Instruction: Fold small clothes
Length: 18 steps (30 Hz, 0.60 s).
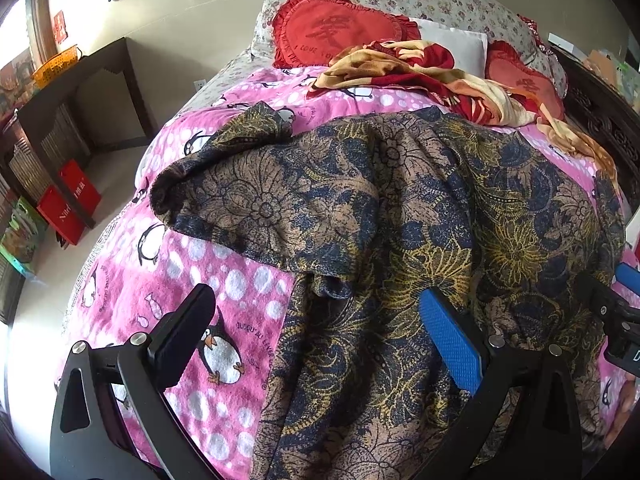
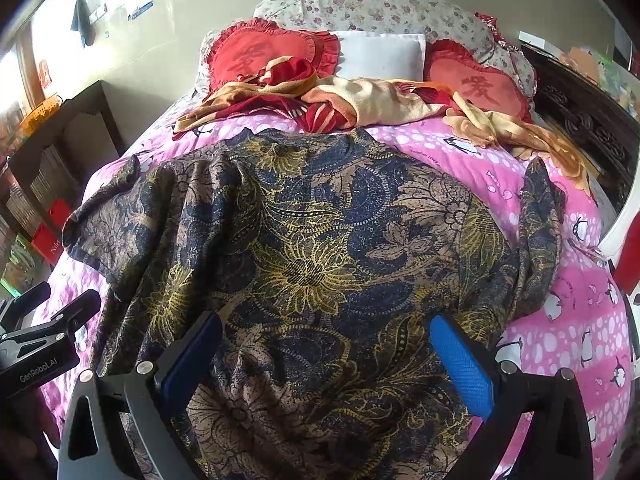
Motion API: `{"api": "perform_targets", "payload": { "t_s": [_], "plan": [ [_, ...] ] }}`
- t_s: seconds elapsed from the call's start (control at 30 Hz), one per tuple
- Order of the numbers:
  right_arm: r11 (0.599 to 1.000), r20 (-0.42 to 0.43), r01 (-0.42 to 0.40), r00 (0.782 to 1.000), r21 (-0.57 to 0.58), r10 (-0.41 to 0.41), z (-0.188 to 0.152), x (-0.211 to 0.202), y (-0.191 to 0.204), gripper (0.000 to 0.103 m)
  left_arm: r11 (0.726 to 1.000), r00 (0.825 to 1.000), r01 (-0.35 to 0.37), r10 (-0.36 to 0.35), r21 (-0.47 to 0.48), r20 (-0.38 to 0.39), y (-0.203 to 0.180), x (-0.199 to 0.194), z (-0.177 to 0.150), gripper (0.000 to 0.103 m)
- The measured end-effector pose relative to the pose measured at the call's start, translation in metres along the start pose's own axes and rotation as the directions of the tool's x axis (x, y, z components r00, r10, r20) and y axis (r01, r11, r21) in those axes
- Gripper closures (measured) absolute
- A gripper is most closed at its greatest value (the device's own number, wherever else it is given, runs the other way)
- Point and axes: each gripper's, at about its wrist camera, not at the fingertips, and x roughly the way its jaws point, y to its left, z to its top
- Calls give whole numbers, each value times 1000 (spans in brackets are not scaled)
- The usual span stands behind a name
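Overhead, two hand-held grippers hover with fingers spread above a floral shirt laid out on a bed

Both the left gripper (image 1: pixel 320 336) and the right gripper (image 2: pixel 326 354) stand wide apart at the jaws, gripping nothing; the patterned shirt (image 2: pixel 304 248) lies flat between and beyond the fingers, one short sleeve (image 1: pixel 224 192) reaching out past the left fingers, on a pink penguin-print blanket (image 1: pixel 160 280). Farther off, a crumpled red-and-gold cloth (image 2: pixel 320 100) and red heart-shaped cushions (image 2: pixel 256 52) sit at the head of the bed
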Motion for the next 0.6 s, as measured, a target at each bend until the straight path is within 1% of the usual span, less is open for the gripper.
{"api": "perform_targets", "payload": {
  "t_s": [0.3,0.43,0.6],
  "plan": [
    [1000,-5,20,1000,22,-20,-1,4,-6,0,1000,1000,10,-10,6,3,-2,1,1,0],
    [1000,-11,15,1000,23,-15,-1,6,-5,0,1000,1000,17,-17,-10,3,4,1,3,1],
    [1000,-11,9,1000,15,-9,0,8,-1,0,1000,1000,1,-1,-2,9,11,1,7,0]
  ]
}}
